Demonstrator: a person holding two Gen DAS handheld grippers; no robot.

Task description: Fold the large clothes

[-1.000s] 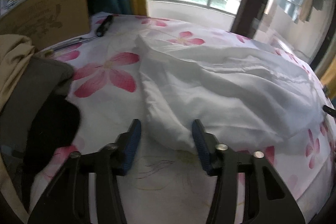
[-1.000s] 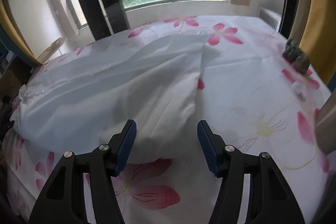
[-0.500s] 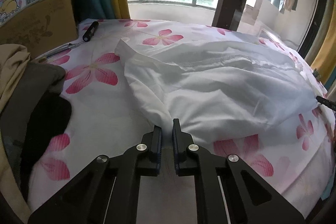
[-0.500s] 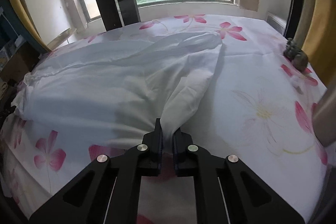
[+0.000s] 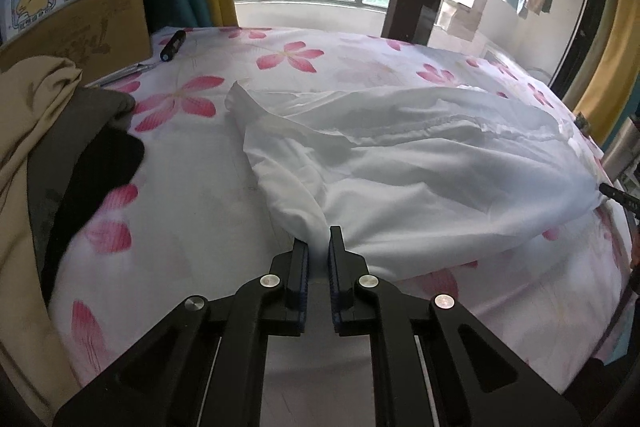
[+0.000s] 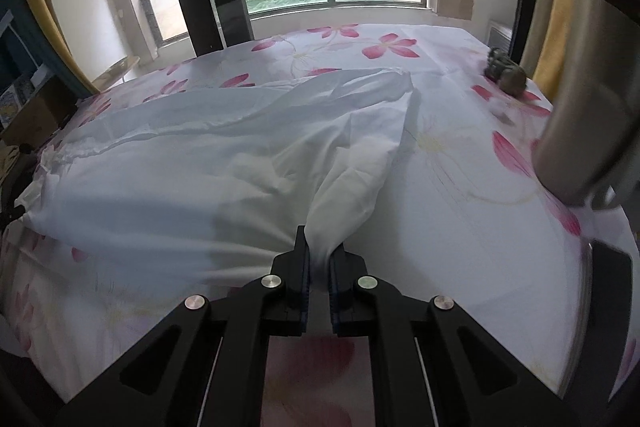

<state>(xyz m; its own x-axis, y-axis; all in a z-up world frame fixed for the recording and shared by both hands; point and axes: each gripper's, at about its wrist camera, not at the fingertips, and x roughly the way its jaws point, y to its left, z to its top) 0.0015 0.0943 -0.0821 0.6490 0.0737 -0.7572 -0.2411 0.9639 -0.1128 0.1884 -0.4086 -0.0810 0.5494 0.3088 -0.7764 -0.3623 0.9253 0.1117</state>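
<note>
Nearest in each wrist view, the jaws stand almost together. The left gripper (image 5: 319, 247) is clamped on the near left corner of the white garment (image 5: 420, 163), a pinch of cloth pressed between its blue pads. The right gripper (image 6: 319, 255) pinches the near right corner the same way, the cloth rising out of it in a twisted bunch. Both have just been closing, with cloth between the jaws.

The garment lies rumpled across the middle of the bed (image 5: 192, 211), on a white sheet with pink flowers, stretched between the two grips.

Left of it, at the bed's near left edge, lies a heap of beige, grey and black clothes (image 5: 60, 147). Further back on the left stands an open cardboard box (image 5: 80, 35) with a picture card and a white roll sticking out. A black pen (image 5: 173, 45) lies on the sheet just beside the box.

On the right, a metal flask (image 6: 588, 99) stands blurred; beyond it a small dark lump (image 6: 505, 75) rests near the far right edge.
</note>
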